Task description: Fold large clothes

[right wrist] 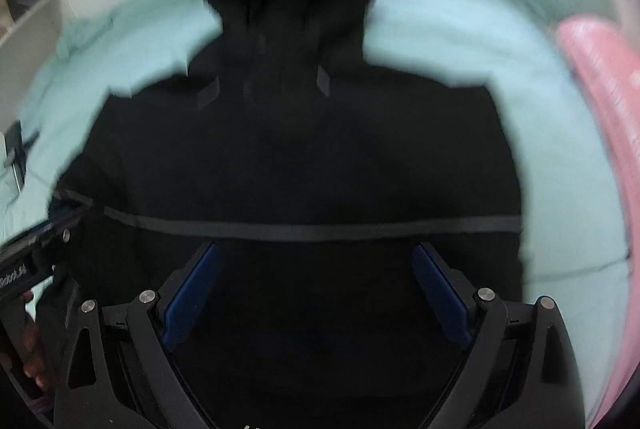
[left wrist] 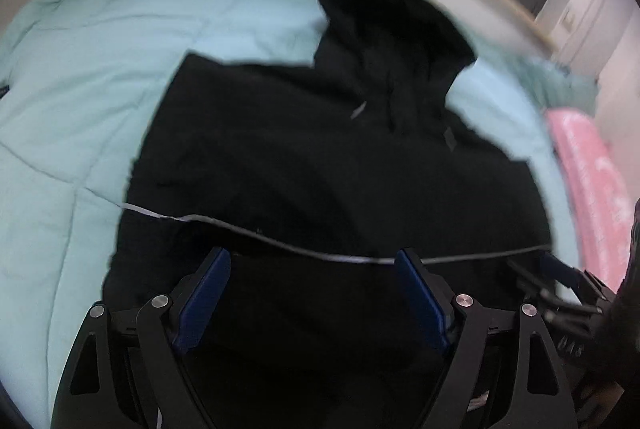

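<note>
a black hooded jacket [left wrist: 320, 157] lies spread on a mint-green quilt [left wrist: 80, 101], hood [left wrist: 392, 29] pointing away from both cameras. going left to right in the left wrist view: bare quilt on the left, then the jacket filling the middle, then a pink cloth [left wrist: 592, 181] at the right edge, partly cut off by the lens rim. a thin grey reflective stripe [left wrist: 280, 243] crosses the jacket just beyond the left gripper [left wrist: 316, 261], whose blue-padded jaws stand wide apart over the dark fabric with nothing between them. whether the pads touch the cloth cannot be told. at the far right of this view part of the right gripper [left wrist: 560, 289] shows, blurred and half cut off.

in the right wrist view, the left gripper [right wrist: 36, 249] pokes in at the left edge, only partly visible, with fingers [right wrist: 32, 357] of the holding hand below it. the jacket [right wrist: 304, 149] fills the centre, heavily blurred; its folds and sleeves are hard to make out in the black. the right gripper [right wrist: 316, 257] hangs with its jaws spread wide, gripping nothing. the pink cloth [right wrist: 600, 109] smears down the right side.
</note>
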Demonstrator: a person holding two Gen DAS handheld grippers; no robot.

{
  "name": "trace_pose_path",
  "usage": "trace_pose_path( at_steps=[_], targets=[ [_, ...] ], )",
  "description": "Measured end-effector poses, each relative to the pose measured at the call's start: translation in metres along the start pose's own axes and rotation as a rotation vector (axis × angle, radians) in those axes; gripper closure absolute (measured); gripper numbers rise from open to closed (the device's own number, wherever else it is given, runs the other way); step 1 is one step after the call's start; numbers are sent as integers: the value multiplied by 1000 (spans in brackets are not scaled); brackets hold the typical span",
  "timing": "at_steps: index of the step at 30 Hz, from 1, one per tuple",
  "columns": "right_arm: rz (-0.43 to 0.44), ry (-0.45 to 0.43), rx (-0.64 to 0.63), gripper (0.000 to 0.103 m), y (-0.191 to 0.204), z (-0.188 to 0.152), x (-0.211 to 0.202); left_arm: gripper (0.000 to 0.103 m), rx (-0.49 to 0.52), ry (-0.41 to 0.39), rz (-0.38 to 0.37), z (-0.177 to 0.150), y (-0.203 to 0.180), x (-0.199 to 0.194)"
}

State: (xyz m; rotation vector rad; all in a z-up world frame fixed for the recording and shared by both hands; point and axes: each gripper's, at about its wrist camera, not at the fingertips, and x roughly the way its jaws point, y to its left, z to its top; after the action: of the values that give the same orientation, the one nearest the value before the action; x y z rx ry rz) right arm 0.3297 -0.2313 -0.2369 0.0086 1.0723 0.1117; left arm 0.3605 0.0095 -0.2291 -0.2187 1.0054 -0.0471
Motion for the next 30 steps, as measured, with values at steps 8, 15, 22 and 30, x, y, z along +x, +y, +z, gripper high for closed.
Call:
trace_pose_path(
  at_steps=[8, 15, 22, 30],
  targets=[
    [-103, 104, -95, 0, 15, -8, 56, 16, 192, 119, 124, -11, -15, 63],
    [-16, 257, -162, 0, 10, 35, 24, 16, 135, 318, 66, 31, -8, 49],
    [57, -123, 25, 0, -12, 75, -13, 16, 34, 38, -13, 69, -18, 24],
    [-3, 25, -6, 0, -8, 53, 80, 19, 200, 164, 26, 40, -40, 106]
  ],
)
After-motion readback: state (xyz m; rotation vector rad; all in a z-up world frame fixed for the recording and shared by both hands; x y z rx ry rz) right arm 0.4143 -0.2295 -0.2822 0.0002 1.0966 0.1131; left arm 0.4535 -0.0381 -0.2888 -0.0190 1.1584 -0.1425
